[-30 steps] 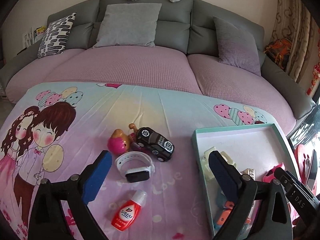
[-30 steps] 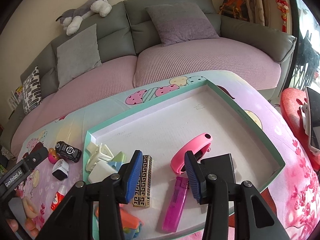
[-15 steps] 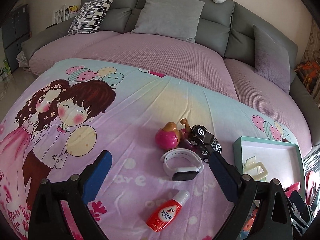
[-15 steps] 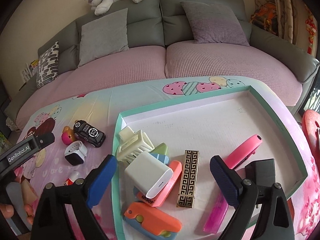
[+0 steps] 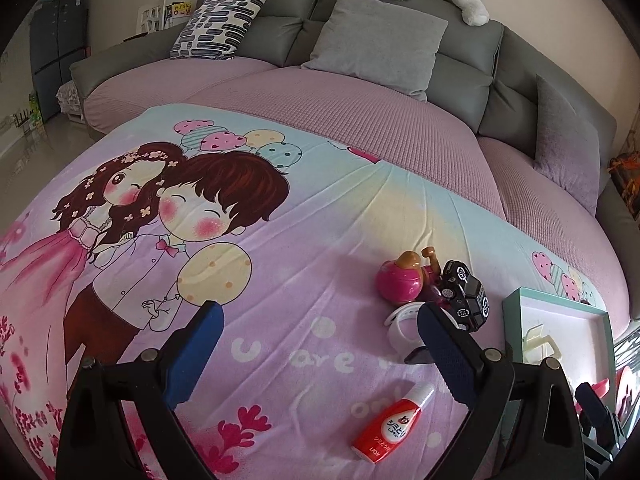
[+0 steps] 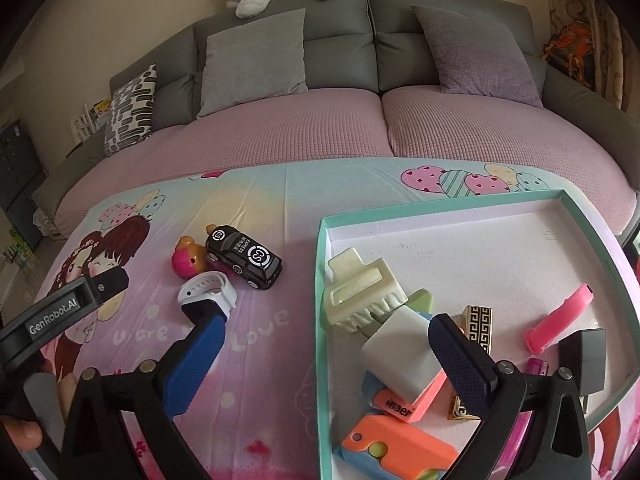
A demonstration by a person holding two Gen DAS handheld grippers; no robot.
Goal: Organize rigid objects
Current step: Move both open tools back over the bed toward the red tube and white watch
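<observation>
Just been opening the jaws of the right gripper (image 6: 326,332): now wide apart, with nothing between them. Narrow a second ago, low over the pink band (image 6: 560,320) and the black box (image 6: 588,356) in the teal tray (image 6: 320,280). Now swung to the left, leaving those two off to its right side. Looks like a drop just finished, so time for the next thing.

Left gripper (image 5: 320,316) wide too, and empty. Also swung left, away from the tray.

Not yet tidied, out on the counter's cartoon cloth:
- Shiny black toy car (image 6: 244,256), round pink toy (image 6: 186,262) and white watch (image 6: 208,292) with a bendy strap and dark square face. Bunched up and touching, just ahead of the right gripper's left finger.
- Small red bottle (image 5: 394,424) with a white cap, smooth plastic, lying flat near the left gripper's right finger.

In the tray, close under the right gripper: cream hair clip (image 6: 360,292) with teeth, and a white blocky plug (image 6: 404,360). Hard and smooth, both. Soft, wrinkly cloth underneath.
</observation>
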